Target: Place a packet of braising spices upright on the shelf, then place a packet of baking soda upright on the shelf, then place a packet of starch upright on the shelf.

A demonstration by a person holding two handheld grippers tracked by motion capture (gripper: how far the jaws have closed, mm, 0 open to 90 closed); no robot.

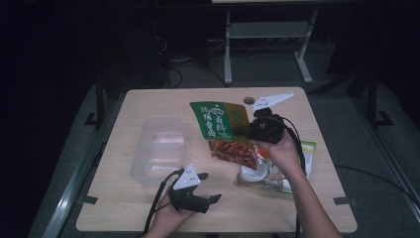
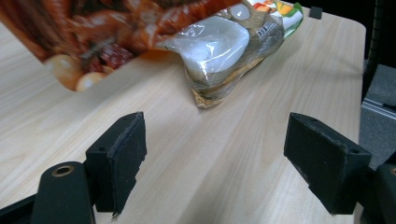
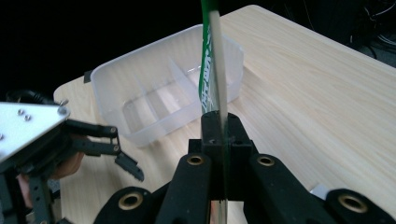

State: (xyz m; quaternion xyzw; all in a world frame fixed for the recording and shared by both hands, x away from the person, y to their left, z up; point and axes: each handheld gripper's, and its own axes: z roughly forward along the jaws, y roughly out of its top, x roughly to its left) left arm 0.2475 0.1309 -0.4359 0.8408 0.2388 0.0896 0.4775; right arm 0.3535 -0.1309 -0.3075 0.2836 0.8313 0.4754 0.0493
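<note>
One snack bag hangs pinched in the right claw; left claw gapes empty near the desk's front edge; next, probably the clear box.

My left gripper: low, near my body, jaws spread wide, nothing between. My right gripper: raised, jaws clamped together.

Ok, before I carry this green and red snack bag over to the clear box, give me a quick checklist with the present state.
1. Right tongs clamped on the green and red snack bag: ok.
2. Bag lifted off the table: ok.
3. Left tongs open, nothing between them: ok.
4. Clear box upright, dividers visible: ok.
5. Box compartments free of contents: cannot tell.
6. Second packet lying apart from the held bag: cannot tell; they overlap in the high view.
</note>
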